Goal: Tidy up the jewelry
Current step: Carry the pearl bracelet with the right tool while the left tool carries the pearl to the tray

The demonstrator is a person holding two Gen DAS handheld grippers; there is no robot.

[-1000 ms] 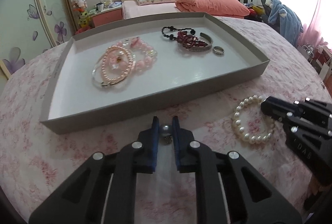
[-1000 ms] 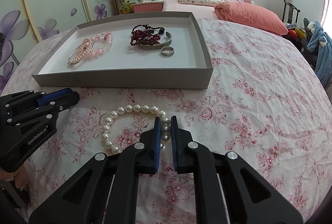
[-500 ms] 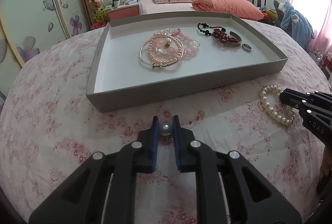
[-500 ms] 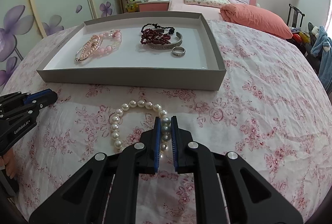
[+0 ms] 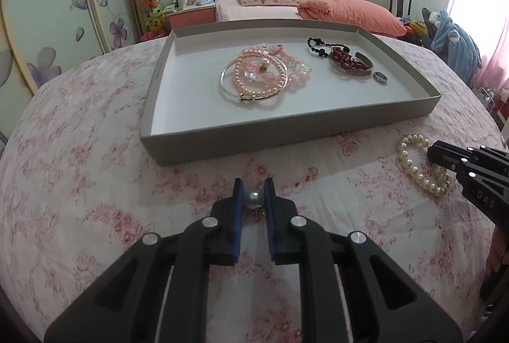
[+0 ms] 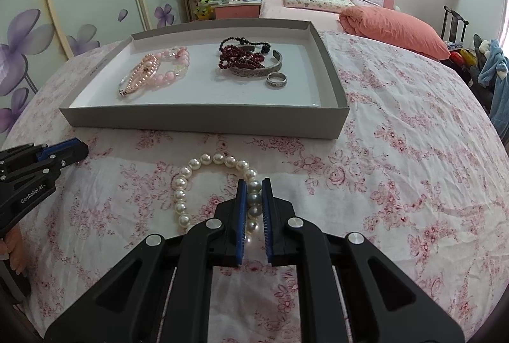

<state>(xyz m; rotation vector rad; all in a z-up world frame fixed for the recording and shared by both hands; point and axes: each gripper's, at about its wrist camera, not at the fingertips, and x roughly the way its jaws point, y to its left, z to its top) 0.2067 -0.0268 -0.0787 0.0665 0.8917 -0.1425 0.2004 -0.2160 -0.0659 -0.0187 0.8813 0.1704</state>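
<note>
My left gripper (image 5: 254, 191) is shut on a single grey pearl earring (image 5: 253, 199), a small metal clasp hanging under it, above the floral cloth in front of the grey tray (image 5: 286, 133). My right gripper (image 6: 253, 193) is shut on the white pearl bracelet (image 6: 191, 166), which lies in a loop on the cloth just before the tray (image 6: 203, 120). That bracelet (image 5: 413, 168) and the right gripper's tip also show at the right of the left wrist view. Inside the tray lie pink bead bracelets (image 5: 264, 72), a dark red bead bracelet (image 6: 241, 56), a silver cuff (image 6: 273, 64) and a ring (image 6: 276, 79).
The table wears a pink floral cloth (image 6: 397, 152). Behind it stand a bed with a salmon pillow (image 6: 391, 24), a bedside cabinet (image 6: 237, 7) and a wardrobe with flower decals (image 6: 79, 9). A chair with blue clothing (image 5: 451, 40) is at the right.
The left gripper has shifted sideways with the pearl earring, so the tray now sits further right in its view. The right gripper has stayed on the pearl bracelet.
</note>
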